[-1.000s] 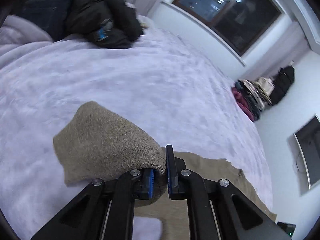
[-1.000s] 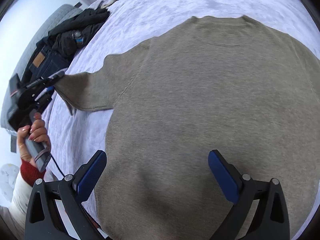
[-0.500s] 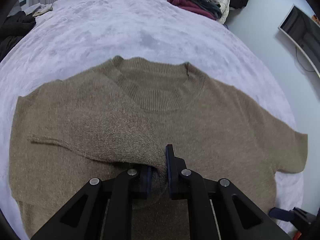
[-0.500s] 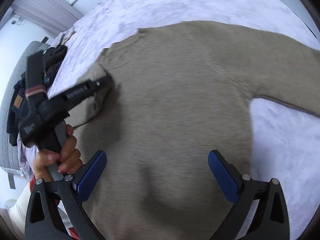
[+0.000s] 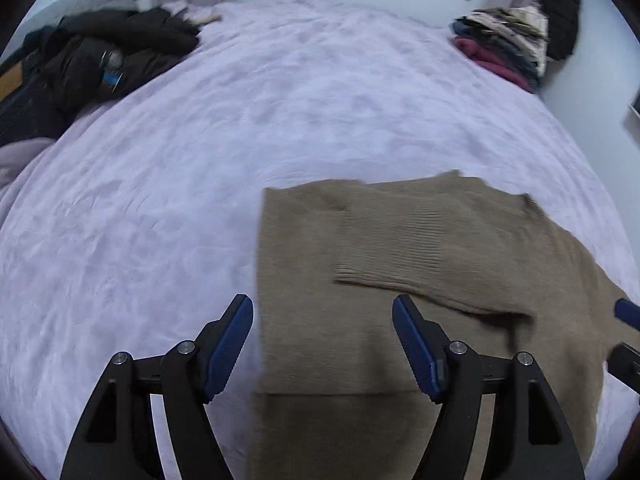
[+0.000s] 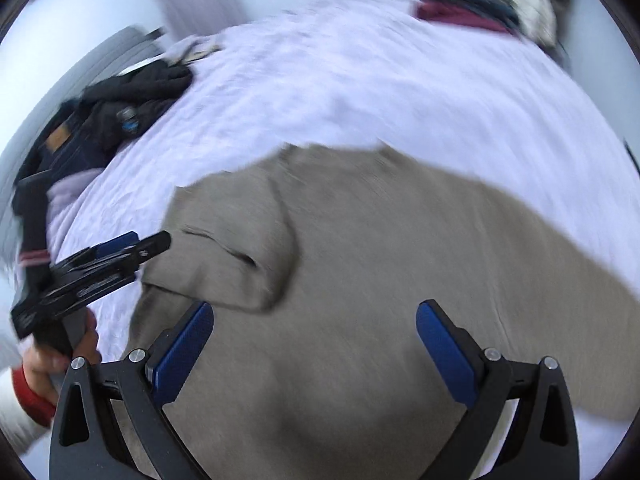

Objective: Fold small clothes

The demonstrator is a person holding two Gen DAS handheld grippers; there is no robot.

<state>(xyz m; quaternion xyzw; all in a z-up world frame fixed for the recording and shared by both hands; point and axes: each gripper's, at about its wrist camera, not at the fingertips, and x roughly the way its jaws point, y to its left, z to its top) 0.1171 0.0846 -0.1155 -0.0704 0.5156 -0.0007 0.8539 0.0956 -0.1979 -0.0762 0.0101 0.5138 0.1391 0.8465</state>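
One sweater, 2 claws apart, nothing clamped.
Tan sweater [image 5: 420, 280] is lying flat on the lilac bed [image 5: 200, 160], lower right of left wrist view, w/ 1 sleeve [image 5: 432, 264] folded across its body. Left claw [image 5: 322, 344] has just been opening; its pads are standing wide w/ nothing between, hovering over the sweater's left edge. Right claw [image 6: 314, 354] is also gaping, empty, above the sweater's body in the blurred right view. A hand [image 6: 60, 360] is gripping the left claw's handle, lower left there. 1 dark clothes heap [image 5: 92, 64] is sitting upper left, 1 folded stack [image 5: 504, 48] upper right.
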